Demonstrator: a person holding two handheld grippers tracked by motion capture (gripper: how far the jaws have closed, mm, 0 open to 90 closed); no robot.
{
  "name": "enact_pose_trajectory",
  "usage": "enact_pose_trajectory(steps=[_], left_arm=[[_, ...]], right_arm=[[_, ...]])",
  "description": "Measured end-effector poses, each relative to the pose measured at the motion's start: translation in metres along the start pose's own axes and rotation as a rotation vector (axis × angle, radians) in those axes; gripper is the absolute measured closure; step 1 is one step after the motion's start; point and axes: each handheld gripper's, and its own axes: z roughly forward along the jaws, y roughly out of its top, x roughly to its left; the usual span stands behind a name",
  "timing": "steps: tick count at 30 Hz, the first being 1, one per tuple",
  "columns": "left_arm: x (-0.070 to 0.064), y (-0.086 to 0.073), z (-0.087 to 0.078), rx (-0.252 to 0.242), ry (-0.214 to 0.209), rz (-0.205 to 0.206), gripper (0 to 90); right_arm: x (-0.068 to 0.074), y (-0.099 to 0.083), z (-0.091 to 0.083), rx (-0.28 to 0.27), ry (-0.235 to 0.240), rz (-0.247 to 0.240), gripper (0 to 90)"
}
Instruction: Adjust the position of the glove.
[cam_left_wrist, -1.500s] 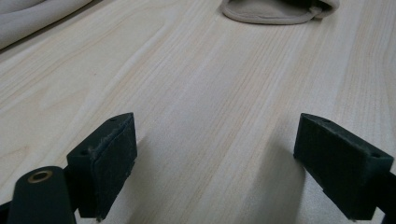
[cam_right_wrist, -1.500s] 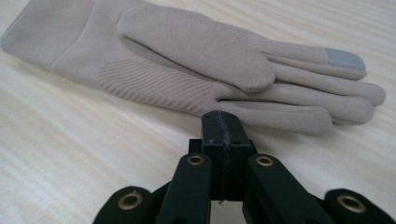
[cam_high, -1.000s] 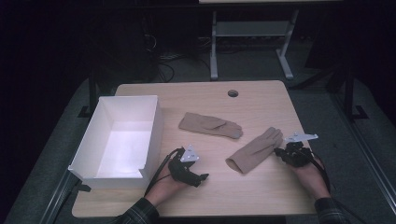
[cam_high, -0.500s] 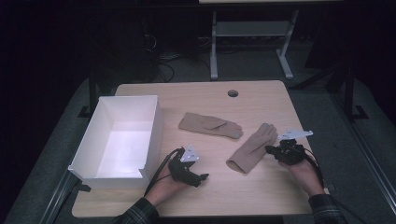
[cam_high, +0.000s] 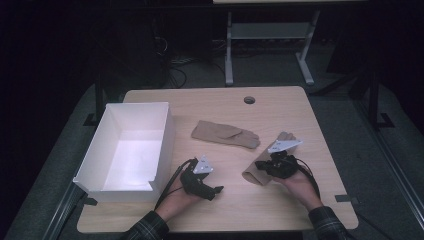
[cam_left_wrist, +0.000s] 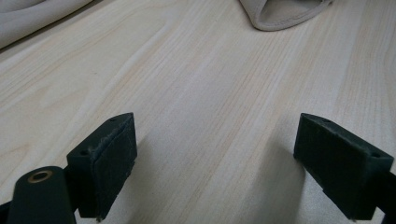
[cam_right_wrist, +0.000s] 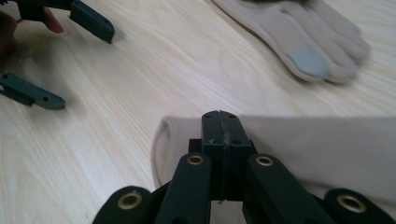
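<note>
1. Jaws of the right gripper (cam_right_wrist: 219, 122) had closed flat together over the cuff of the nearer glove (cam_high: 255, 174); a second earlier it sat at that glove's far end. Lifting toward the box (cam_high: 131, 145) looked next.
2. Left gripper (cam_high: 216, 190) rested wide apart, holding nothing.
3. Count: two gloves, the farther glove (cam_high: 225, 134) mid-table; one white box.

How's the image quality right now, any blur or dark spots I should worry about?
High view: dim surroundings, table lit, white box brightest. Right gripper view: far glove soft, near glove sharp. Left gripper view: wood grain sharp, faint shadows by the tongs.
</note>
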Motion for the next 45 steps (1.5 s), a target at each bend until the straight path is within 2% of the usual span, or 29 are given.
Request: enact_pose_trajectory(steps=[4, 9, 10, 11, 15, 16, 23, 32, 36, 37, 45], left_arm=[[-0.001, 0.0, 0.0, 0.001, 0.001, 0.007, 12.5], [-0.001, 0.0, 0.0, 0.001, -0.001, 0.002, 12.4], [-0.001, 0.0, 0.0, 0.0, -0.001, 0.0, 12.5], [-0.001, 0.0, 0.0, 0.0, -0.001, 0.001, 12.4], [-0.001, 0.0, 0.0, 0.001, -0.001, 0.002, 12.5], [-0.001, 0.0, 0.0, 0.001, -0.001, 0.002, 12.5], [-0.003, 0.0, 0.0, -0.002, -0.008, 0.007, 12.5], [-0.003, 0.0, 0.0, -0.001, -0.007, 0.006, 12.5], [-0.003, 0.0, 0.0, -0.002, -0.009, 0.005, 12.5], [-0.003, 0.0, 0.0, -0.002, -0.006, 0.015, 12.5], [-0.004, 0.0, 0.0, -0.004, -0.01, -0.001, 12.5]], right_arm=[[0.004, 0.005, 0.013, 0.032, -0.005, -0.023, 90.0], [0.005, 0.0, 0.025, 0.077, -0.01, -0.038, 90.0], [0.004, -0.001, 0.027, 0.075, -0.01, -0.047, 90.0], [0.004, -0.001, 0.027, 0.068, -0.003, -0.034, 90.0], [0.004, -0.003, 0.025, 0.075, 0.004, -0.031, 90.0], [0.003, -0.003, 0.024, 0.076, 0.004, -0.048, 90.0], [0.006, -0.014, 0.011, 0.099, 0.023, -0.055, 90.0], [0.011, -0.029, -0.005, 0.114, 0.023, -0.092, 90.0], [0.013, -0.038, -0.014, 0.117, 0.041, -0.095, 90.0], [0.014, -0.04, -0.016, 0.117, 0.046, -0.092, 90.0], [0.022, -0.054, -0.029, 0.127, 0.082, -0.11, 90.0]])
